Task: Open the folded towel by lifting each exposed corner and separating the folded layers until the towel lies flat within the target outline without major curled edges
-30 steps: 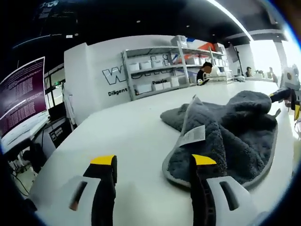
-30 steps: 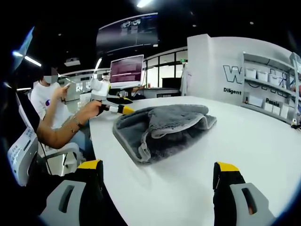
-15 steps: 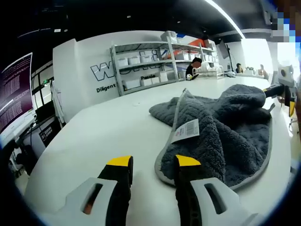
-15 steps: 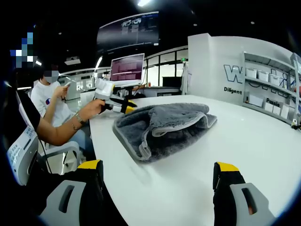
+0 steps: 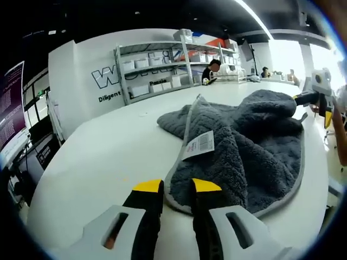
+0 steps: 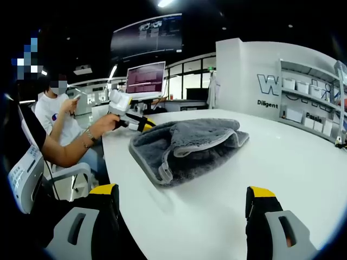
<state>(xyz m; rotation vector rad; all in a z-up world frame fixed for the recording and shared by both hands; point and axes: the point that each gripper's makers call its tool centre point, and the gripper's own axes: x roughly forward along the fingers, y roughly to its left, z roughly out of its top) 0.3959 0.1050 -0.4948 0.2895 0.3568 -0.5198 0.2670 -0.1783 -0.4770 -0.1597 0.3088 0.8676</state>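
Right, grey towel sits crumpled and folded on the white table, layers bunched up, pale trimmed edge curving round its near side. A white care label sticks up from the fold near the towel's left edge. In the left gripper view the left gripper is low over the table at the towel's near edge; its two yellow-tipped jaws are nearly together, only a narrow gap, and the towel's trim sits right at that gap. Cannot tell whether the hem is actually pinched. At the far right of this view the other gripper is at the towel's far side, close to the cloth, contact not clear.

In the right gripper view the right gripper has its jaws spread wide, nothing between them, well short of the towel, which lies folded in the middle of the table with the top layer arching open on its right. At the towel's far left corner the left gripper shows, held in a hand, yellow tips right at the cloth.

Behind, a person sits at the left, a monitor stands beyond the table, and wall shelving with white boxes runs along the far wall.
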